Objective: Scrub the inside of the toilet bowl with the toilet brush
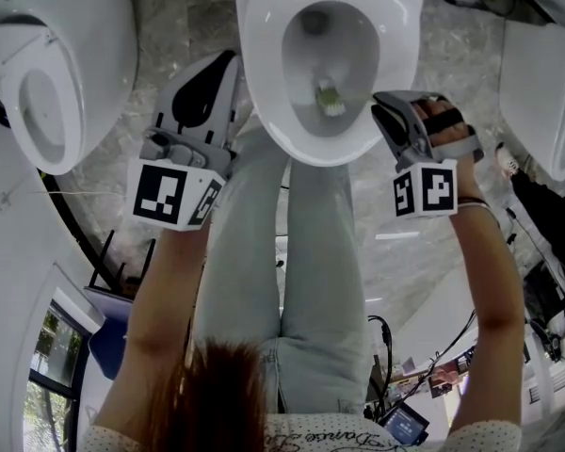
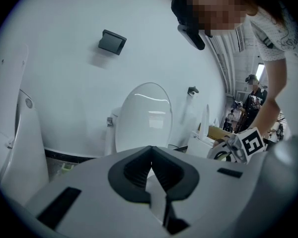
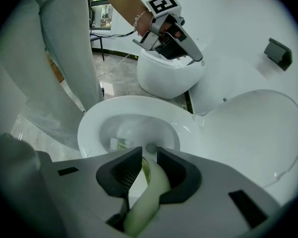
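White toilet bowl (image 1: 262, 92), toilet brush (image 1: 330, 99) inside it, right tool (image 1: 384, 109) seemingly holding the handle

Glossy white ceramic toilet bowl (image 1: 264, 55), smooth pale-green plastic toilet brush (image 3: 151, 187).

Grey marbled floor (image 1: 160, 36) carries the white toilet (image 1: 259, 55).

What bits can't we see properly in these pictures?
- Head view: where the brush handle sits in the right gripper. The gripper's own body covers it.
- Right gripper view: most of the brush head. A jaw hides it.
- Left gripper view: the bowl. The left gripper blocks it.
- Head view: the side toilets are cut off by the edges.
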The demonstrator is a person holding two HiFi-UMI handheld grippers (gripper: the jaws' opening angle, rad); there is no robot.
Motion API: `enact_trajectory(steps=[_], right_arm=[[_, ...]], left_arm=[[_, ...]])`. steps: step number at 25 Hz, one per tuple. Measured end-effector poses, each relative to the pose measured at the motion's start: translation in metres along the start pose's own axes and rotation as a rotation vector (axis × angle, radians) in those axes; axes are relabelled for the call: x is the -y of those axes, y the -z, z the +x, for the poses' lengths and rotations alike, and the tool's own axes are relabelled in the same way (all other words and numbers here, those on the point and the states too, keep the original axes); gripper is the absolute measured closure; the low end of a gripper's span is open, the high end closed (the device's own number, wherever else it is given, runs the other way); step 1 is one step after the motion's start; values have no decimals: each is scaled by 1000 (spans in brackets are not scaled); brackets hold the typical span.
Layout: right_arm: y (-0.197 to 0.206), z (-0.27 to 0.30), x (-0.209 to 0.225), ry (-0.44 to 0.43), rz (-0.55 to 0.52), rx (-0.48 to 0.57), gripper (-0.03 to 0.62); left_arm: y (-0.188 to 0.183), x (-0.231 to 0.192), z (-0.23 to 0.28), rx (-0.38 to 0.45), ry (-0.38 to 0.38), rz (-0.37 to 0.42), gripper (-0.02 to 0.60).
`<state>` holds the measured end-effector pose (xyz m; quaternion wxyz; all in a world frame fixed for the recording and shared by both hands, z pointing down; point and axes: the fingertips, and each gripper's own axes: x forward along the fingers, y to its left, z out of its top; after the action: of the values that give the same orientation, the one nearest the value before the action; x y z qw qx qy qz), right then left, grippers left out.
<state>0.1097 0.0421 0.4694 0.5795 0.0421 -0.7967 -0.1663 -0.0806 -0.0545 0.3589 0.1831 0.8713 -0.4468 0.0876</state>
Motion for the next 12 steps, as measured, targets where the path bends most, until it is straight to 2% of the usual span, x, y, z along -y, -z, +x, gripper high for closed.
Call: enact_trajectory(steps=[12], right_arm=[[34,1,39,33,-128,-106,490]], left_arm=[[-6,3,-2,-1,1,-2,578]])
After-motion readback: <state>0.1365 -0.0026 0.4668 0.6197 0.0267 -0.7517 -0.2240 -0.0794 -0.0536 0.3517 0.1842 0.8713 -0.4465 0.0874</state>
